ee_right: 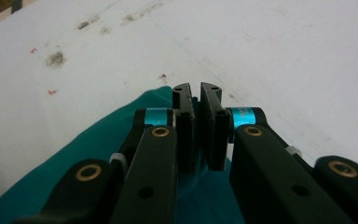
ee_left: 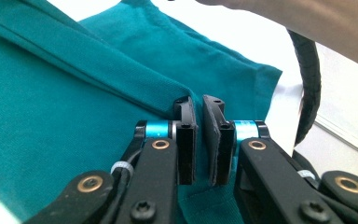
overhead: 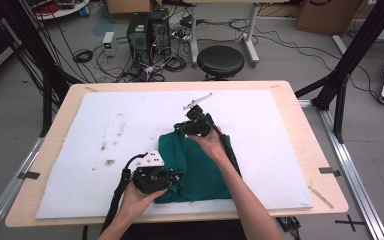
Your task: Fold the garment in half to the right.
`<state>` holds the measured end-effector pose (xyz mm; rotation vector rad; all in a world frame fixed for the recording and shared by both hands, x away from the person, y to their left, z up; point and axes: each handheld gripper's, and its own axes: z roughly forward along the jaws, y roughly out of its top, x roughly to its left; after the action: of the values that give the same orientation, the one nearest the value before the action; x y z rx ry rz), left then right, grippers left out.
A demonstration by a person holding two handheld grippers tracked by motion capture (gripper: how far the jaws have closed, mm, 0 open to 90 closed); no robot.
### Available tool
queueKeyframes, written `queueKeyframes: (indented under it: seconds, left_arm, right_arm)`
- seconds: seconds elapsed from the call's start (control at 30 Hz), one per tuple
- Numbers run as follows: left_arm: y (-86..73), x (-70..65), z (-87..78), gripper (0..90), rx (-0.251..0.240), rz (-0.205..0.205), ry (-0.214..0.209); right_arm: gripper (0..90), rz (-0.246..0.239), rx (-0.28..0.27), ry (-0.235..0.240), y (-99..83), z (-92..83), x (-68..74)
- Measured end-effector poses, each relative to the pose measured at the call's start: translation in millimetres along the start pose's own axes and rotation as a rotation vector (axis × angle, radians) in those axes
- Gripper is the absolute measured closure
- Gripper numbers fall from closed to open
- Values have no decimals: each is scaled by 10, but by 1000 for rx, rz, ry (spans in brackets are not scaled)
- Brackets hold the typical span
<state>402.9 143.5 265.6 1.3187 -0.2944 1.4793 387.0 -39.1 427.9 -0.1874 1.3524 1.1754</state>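
Observation:
A teal cloth (overhead: 200, 165) lies folded on the white board (overhead: 270, 130), toward the near middle. My left gripper (overhead: 176, 176) sits at the cloth's near left edge. In the left gripper view its jaws (ee_left: 199, 100) stand almost together, with a fold of the cloth (ee_left: 74, 107) pinched between them. My right gripper (overhead: 180, 129) is at the cloth's far corner. In the right gripper view that gripper (ee_right: 196, 88) is closed on the tip of the cloth (ee_right: 98, 149), just above the board (ee_right: 284, 56). The right forearm crosses over the cloth.
Dark stains (overhead: 109, 162) mark the board's left part. The wooden table (overhead: 55, 130) frames the board on all sides. Beyond the far edge stand a black stool (overhead: 220, 61), computer towers (overhead: 147, 30) and loose cables on the floor. Black frame posts (overhead: 350, 55) rise at the right.

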Motion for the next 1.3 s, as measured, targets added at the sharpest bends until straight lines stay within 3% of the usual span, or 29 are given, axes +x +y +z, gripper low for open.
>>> queueKeyframes:
  seconds: [0.77, 1.1, 1.3]
  left_arm:
    - [250, -203, 526, 838, 28, 28, -55]
    - [329, -277, 735, 839, 48, 35, -83]
    - [378, -335, 863, 838, 67, 54, -82]
  right_arm:
    - [857, 29, 24, -40, -222, -382, -270]
    - [858, 122, 2, -35, -500, -535, -513]
    - [857, 131, -4, -54, -582, -622, -582]
